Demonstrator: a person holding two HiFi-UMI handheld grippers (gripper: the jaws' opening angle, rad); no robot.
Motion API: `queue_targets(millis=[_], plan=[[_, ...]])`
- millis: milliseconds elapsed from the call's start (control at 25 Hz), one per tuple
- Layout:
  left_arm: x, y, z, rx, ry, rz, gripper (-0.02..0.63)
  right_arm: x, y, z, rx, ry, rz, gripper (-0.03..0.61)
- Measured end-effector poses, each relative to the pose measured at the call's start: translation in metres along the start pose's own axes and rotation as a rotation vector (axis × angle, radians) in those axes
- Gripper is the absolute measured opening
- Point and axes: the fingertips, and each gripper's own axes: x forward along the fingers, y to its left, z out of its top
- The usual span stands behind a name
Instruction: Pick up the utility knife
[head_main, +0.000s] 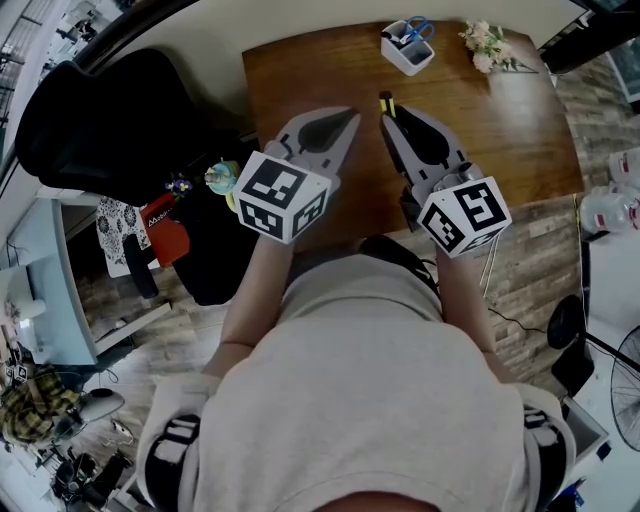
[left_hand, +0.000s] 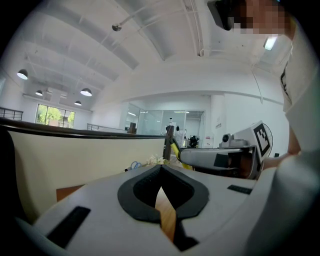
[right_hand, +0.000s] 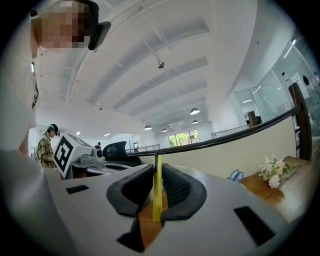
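Observation:
The utility knife (head_main: 386, 103), slim and yellow with a black end, is held above the wooden table (head_main: 510, 140) by my right gripper (head_main: 386, 116), whose jaws are shut on it. Seen from the right gripper view, the knife (right_hand: 157, 192) stands upright between the ribbed black pads (right_hand: 176, 187). My left gripper (head_main: 349, 115) hovers beside it to the left, shut with nothing in it. From the left gripper view its tips (left_hand: 161, 167) meet, and the right gripper (left_hand: 215, 157) shows at the right with the knife (left_hand: 175, 148) sticking out.
A white holder (head_main: 408, 52) with blue-handled scissors stands at the table's far edge, with a small bunch of flowers (head_main: 490, 42) to its right. A black office chair (head_main: 110, 120) stands left of the table. Plastic bottles (head_main: 612, 210) sit at the far right.

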Motion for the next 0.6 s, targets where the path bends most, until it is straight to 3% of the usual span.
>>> queue_targets(millis=[600], plan=[[0.0038,0.0048,0.0,-0.022,-0.008,-0.021,0.015,0.0074,-0.0028,-0.0034,0.006,0.01,-0.013,0.072]])
